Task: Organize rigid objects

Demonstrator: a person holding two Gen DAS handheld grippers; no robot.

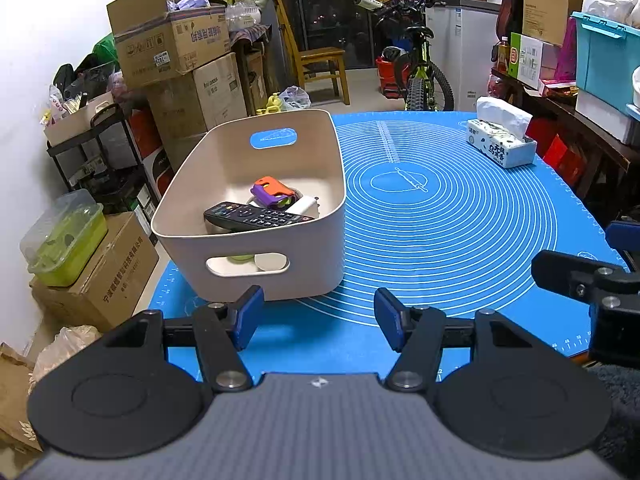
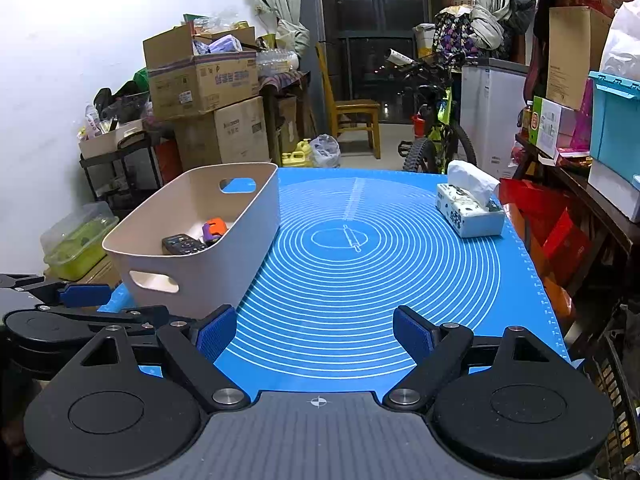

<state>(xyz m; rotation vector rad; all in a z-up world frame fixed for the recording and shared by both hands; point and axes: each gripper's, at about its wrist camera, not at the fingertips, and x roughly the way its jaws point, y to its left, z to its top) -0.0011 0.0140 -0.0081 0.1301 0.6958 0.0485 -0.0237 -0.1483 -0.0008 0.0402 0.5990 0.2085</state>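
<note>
A beige plastic bin [image 1: 320,240] stands on the left part of the blue mat [image 1: 460,240]. Inside lie a black remote control [image 1: 256,216], an orange and purple toy [image 1: 272,192] and a white block [image 1: 306,206]; round pieces show through its near handle slot. My left gripper [image 1: 318,318] is open and empty, just in front of the bin. My right gripper [image 2: 314,334] is open and empty over the mat, to the right of the bin [image 2: 240,248]. The remote [image 2: 182,245] and toy [image 2: 214,229] also show in the right wrist view.
A tissue box [image 1: 502,144] [image 2: 468,210] stands at the mat's far right. Cardboard boxes [image 1: 172,44], a black cart and a green container [image 1: 66,244] line the left. A bicycle [image 1: 420,64] and wooden chair stand beyond the table. Shelves crowd the right.
</note>
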